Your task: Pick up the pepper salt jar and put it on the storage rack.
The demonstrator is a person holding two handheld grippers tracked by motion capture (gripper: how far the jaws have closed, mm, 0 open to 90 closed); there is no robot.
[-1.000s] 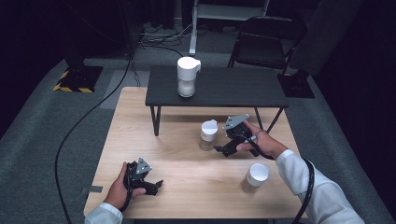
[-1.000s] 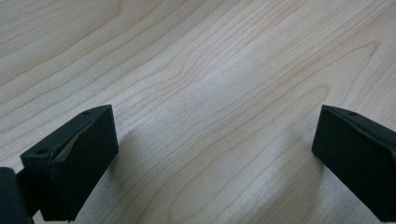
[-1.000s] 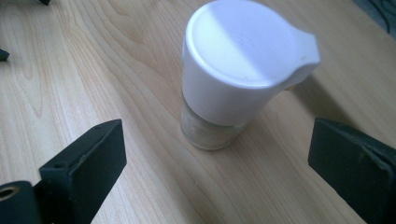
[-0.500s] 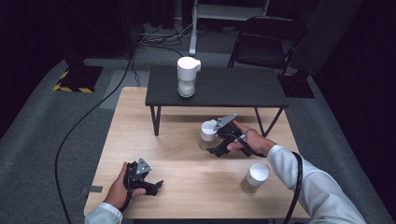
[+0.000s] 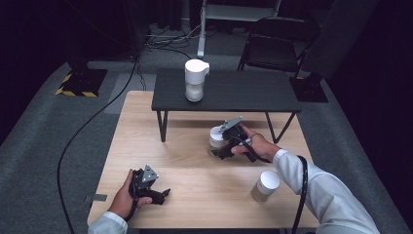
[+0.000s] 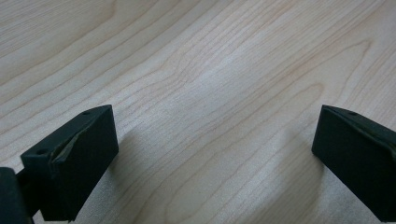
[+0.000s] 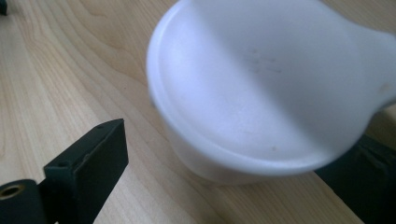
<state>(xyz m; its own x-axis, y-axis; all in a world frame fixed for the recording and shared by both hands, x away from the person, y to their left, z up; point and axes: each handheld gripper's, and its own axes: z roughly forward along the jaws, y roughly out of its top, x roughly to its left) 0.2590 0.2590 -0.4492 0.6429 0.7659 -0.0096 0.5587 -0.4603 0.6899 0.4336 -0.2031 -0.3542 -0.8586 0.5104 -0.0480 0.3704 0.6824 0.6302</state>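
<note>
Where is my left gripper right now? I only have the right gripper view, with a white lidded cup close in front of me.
Observer: The left gripper sits low at the front left of the wooden table, its jaws open over bare wood.
Operator: Are there any other cups around?
Observer: Yes, a second lidded cup stands near the table's front right edge, beside your right sleeve.
Operator: And what is beyond the cup I see?
Observer: Behind your cup a low black table stands on the wooden one, with a white jug on top of it.
</note>
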